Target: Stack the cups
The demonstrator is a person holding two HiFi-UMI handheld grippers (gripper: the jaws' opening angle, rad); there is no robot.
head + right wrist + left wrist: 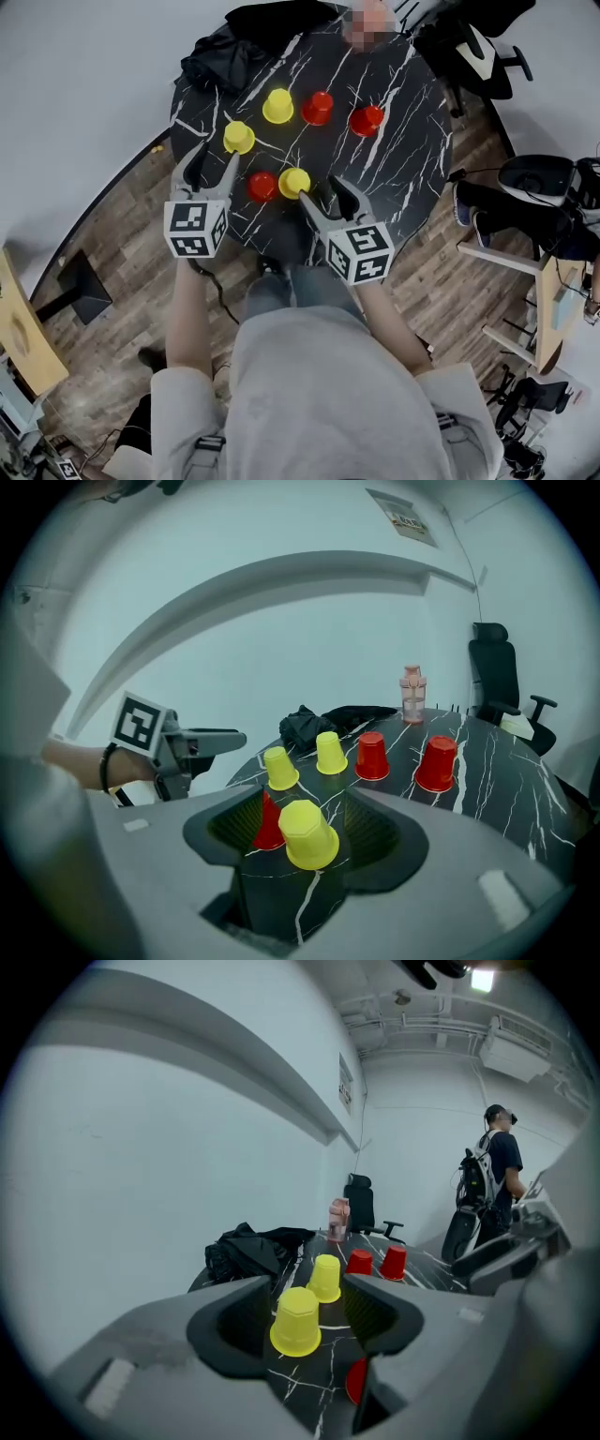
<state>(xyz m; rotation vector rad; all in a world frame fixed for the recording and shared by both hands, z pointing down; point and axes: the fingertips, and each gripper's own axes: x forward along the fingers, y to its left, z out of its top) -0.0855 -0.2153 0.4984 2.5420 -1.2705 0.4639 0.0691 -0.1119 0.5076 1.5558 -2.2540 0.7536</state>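
1. Cups (277,106), three yellow and three red, all stand upside down singly on the dark counter (403,169). None is stacked yet, so the whole job is left.
2. Left tongs (214,157) gape empty, with a near yellow cup (238,137) just ahead.
3. Right tongs (323,194) also stand apart, framing a second yellow cup (293,182) untouched.

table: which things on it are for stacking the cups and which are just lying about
For the job: three yellow cups; three red cups.
Lying about: black clothing; pinkish bottle.
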